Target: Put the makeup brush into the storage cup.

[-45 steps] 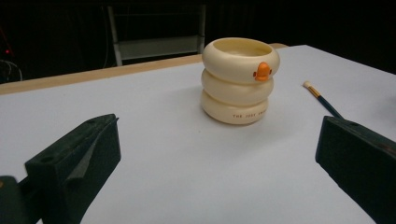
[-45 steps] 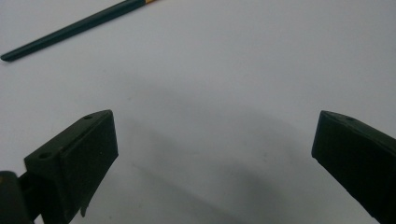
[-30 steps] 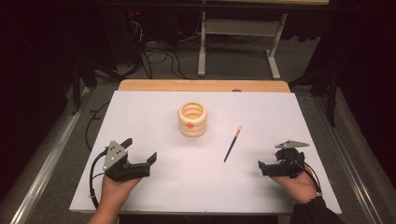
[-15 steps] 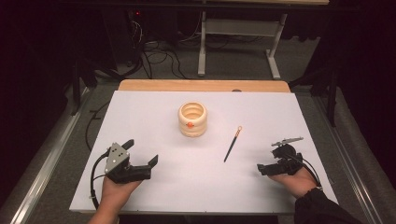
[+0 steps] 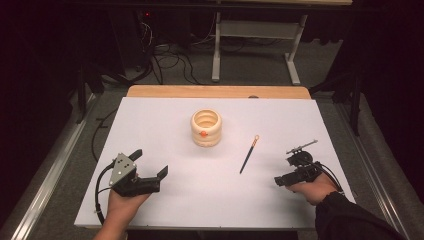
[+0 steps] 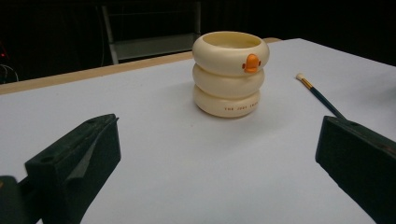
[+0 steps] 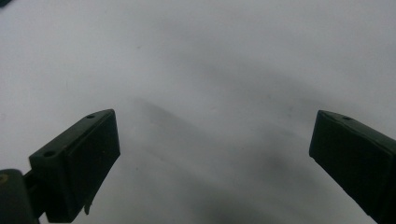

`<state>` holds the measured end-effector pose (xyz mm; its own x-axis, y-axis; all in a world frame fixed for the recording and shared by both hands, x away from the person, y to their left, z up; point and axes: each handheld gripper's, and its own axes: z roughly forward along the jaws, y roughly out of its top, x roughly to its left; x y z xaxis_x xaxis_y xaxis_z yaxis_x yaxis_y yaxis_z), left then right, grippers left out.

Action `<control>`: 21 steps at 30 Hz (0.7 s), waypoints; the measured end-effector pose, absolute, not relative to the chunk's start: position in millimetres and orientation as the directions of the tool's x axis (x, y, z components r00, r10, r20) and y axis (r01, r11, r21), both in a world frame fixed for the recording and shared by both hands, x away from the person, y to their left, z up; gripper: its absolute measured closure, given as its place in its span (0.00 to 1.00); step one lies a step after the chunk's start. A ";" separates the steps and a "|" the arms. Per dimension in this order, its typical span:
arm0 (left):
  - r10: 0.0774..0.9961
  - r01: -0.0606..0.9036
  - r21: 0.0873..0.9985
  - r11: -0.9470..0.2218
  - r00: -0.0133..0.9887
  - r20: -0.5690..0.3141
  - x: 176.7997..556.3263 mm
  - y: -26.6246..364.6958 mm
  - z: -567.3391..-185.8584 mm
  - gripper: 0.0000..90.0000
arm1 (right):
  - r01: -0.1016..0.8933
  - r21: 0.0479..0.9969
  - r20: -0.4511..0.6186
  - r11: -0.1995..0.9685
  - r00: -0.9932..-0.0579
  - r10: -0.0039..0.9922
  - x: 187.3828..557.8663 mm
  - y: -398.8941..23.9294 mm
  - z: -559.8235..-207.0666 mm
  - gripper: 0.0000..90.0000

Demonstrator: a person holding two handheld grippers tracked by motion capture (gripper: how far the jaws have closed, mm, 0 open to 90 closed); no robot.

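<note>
I've got the left gripper (image 5: 150, 167) low at the near-left of the white tabletop (image 5: 150, 125), jaws spread wide w/ nothing between them. In the left gripper view it (image 6: 217, 163) looks straight at the cream duck cup (image 6: 230, 73): three stacked rings, orange beak on the top ring, standing upright, small dark lettering on the bottom ring. From the high view the cup (image 5: 206, 128) sits around mid-tabletop, a bit toward the far side, well apart from both grippers.

The brush (image 5: 249, 154) lies flat to the right of the cup, pale tip pointing away from me, dark handle toward me; it's between the cup and the right gripper (image 5: 279, 181), touching neither. In the left gripper view the brush (image 6: 320, 95) shows at the right, just past the right-hand jaw.

Right gripper is near the near-right edge, held in the hand (image 5: 312, 189), dark sleeve behind. Its own view (image 7: 215, 161) shows jaws spread, bare white surface between them, blurry.
</note>
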<state>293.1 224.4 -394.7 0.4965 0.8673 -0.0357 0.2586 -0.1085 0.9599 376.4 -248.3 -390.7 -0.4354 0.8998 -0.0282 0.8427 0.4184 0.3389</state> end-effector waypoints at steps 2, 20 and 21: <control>0.866 0.259 0.960 -0.109 0.499 -0.036 293.1 224.6 -394.9 0.01 | 0.847 0.325 -0.024 0.421 -0.438 0.899 377.7 -246.3 -388.2 0.04; 0.860 0.260 0.959 -0.109 0.508 -0.040 293.1 225.2 -395.0 0.01 | 0.872 0.185 -0.029 0.454 -0.457 0.889 388.7 -230.8 -390.6 0.04; 0.860 0.260 0.960 -0.109 0.509 -0.040 293.0 225.1 -394.9 0.01 | 0.871 0.179 -0.029 0.457 -0.460 0.888 389.5 -230.1 -390.5 0.04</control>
<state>293.0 225.1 -394.9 0.5090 0.8598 -0.0398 0.2596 -0.1092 0.9595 389.5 -230.1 -390.5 -0.4596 0.8876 -0.0295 0.8712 0.4571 0.1789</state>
